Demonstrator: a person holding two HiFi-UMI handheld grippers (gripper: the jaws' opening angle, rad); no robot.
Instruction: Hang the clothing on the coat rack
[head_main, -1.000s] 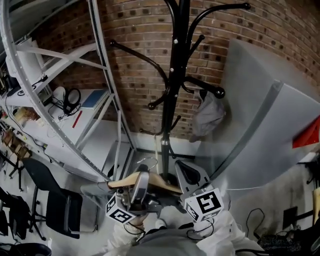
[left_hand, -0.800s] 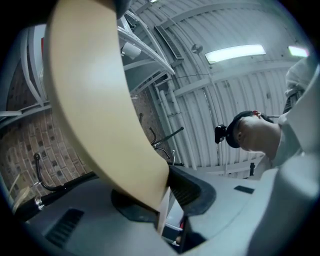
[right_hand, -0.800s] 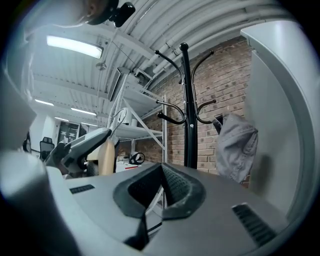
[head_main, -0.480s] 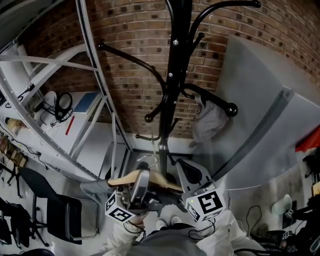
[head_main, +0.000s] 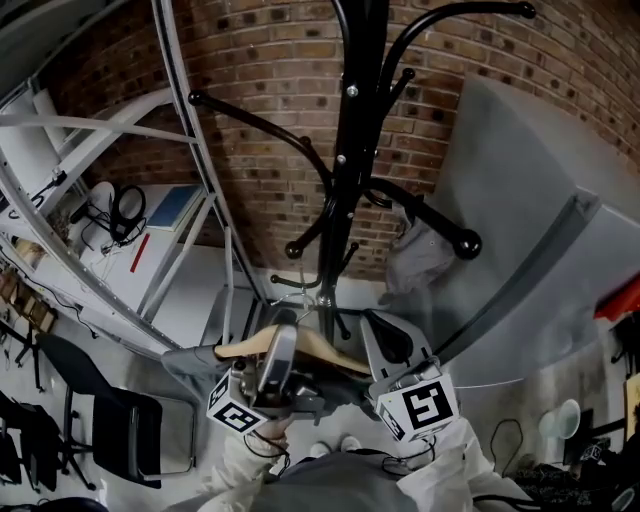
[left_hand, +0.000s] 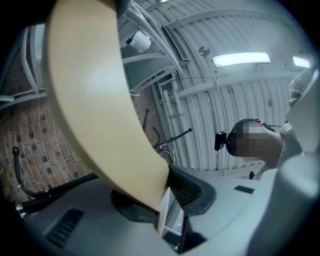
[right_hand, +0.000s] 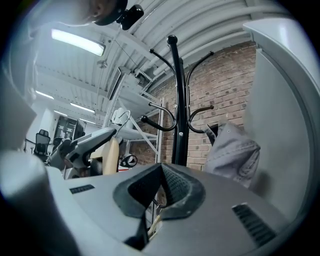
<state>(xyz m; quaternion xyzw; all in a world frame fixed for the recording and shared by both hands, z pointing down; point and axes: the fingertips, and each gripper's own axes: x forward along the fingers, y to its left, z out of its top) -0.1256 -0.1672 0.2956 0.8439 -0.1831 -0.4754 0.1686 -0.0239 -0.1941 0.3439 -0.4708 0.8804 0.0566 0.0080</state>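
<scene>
the pale wooden hanger (head_main: 305, 347), clamped in the left gripper's (left_hand: 162, 195) jaws low before the black metal coat rack (head_main: 350, 170), looks light and stiff, a surer hold than the limp grey garment (head_main: 192, 364) draped on it, while the right gripper's (right_hand: 159, 192) jaws sit together on something i cannot make out.

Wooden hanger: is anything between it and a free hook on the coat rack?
Nothing visible stands between the wooden hanger and the free lower-left hook of the coat rack, just open air. The grey garment already hangs on the arm at the head view's right, so that arm is taken.
</scene>
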